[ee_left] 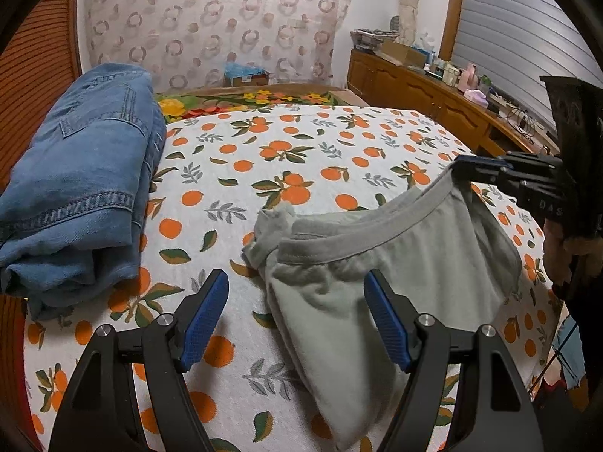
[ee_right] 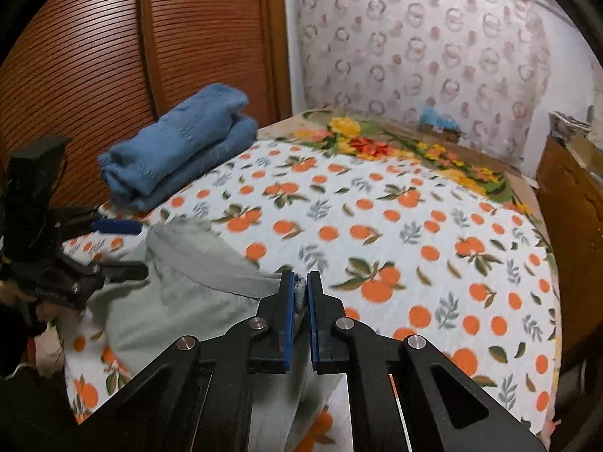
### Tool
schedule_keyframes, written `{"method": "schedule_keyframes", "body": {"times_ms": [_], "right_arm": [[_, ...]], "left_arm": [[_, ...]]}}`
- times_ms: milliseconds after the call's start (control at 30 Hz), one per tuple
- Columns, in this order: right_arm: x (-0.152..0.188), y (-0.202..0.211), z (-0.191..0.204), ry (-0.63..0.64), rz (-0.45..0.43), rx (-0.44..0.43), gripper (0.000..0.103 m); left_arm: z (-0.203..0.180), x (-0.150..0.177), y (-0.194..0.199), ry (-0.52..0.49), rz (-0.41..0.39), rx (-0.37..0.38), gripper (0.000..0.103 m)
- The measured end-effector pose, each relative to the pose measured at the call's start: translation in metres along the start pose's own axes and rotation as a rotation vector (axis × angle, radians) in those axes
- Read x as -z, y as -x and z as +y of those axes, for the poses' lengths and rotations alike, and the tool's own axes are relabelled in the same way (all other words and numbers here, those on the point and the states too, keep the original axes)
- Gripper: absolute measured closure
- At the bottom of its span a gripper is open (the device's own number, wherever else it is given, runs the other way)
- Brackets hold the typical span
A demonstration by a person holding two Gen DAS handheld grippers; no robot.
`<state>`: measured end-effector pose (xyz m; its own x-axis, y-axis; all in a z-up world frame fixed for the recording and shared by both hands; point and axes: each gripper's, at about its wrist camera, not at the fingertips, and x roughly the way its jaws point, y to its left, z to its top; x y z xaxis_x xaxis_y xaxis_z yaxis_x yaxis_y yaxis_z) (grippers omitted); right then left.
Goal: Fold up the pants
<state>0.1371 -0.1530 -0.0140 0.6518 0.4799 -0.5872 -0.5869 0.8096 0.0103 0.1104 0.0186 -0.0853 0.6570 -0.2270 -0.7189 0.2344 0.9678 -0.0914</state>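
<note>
Light grey pants (ee_left: 377, 282) lie on the orange-print bedspread (ee_left: 301, 158), waistband facing the far side. My left gripper (ee_left: 296, 277) hovers open over the pants' left part, and its blue pads (ee_left: 205, 320) touch no cloth. The right gripper (ee_left: 463, 167) pinches the waistband's right end and lifts it a little. In the right wrist view my right gripper (ee_right: 299, 282) is shut with a fold of the grey pants (ee_right: 181, 301) between its pads. The left gripper (ee_right: 141, 249) shows open at the left.
Folded blue jeans (ee_left: 75, 188) sit at the bed's left edge by a brown slatted wardrobe (ee_right: 94, 56). A cluttered wooden dresser (ee_left: 433, 94) runs along the right. A floral blanket (ee_left: 245, 101) and a patterned curtain (ee_left: 211, 19) lie beyond. A hand (ee_left: 576, 252) holds the right gripper.
</note>
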Motion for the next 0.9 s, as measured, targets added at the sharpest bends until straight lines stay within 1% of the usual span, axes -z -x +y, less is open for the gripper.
{"method": "schedule_keyframes", "body": {"times_ms": [67,233,267,300,367,500,567,667,733,900], "right_arm": [[0.000,-0.004,0.000,-0.012,0.006,0.024,0.097],[0.007,-0.024,0.004,-0.023,0.090,0.065,0.096],[0.008,-0.026,0.004,-0.030,0.102,0.067,0.089],[0.009,-0.026,0.004,-0.035,0.110,0.070,0.087],[0.008,-0.025,0.005,-0.039,0.117,0.083,0.075],[0.010,-0.015,0.009,-0.040,0.113,0.079,0.064],[0.013,-0.008,0.009,-0.046,0.112,0.075,0.056],[0.021,0.000,0.011,-0.058,0.117,0.065,0.051],[0.026,0.004,0.012,-0.060,0.130,0.066,0.049],[0.037,0.006,0.010,-0.087,0.183,0.098,0.048]], "left_arm": [[0.002,-0.001,-0.002,0.007,0.003,-0.014,0.028],[0.010,-0.005,-0.014,0.024,0.025,-0.051,0.028],[0.011,-0.005,-0.016,0.027,0.029,-0.052,0.028],[0.012,-0.005,-0.017,0.030,0.032,-0.053,0.028],[0.013,-0.004,-0.021,0.034,0.038,-0.054,0.028],[0.014,-0.002,-0.027,0.038,0.050,-0.056,0.028],[0.015,-0.001,-0.030,0.047,0.068,-0.052,0.028],[0.015,-0.001,-0.031,0.049,0.068,-0.049,0.028],[0.014,0.000,-0.032,0.042,0.071,-0.056,0.027],[0.012,-0.001,-0.033,0.034,0.074,-0.064,0.027]]}}
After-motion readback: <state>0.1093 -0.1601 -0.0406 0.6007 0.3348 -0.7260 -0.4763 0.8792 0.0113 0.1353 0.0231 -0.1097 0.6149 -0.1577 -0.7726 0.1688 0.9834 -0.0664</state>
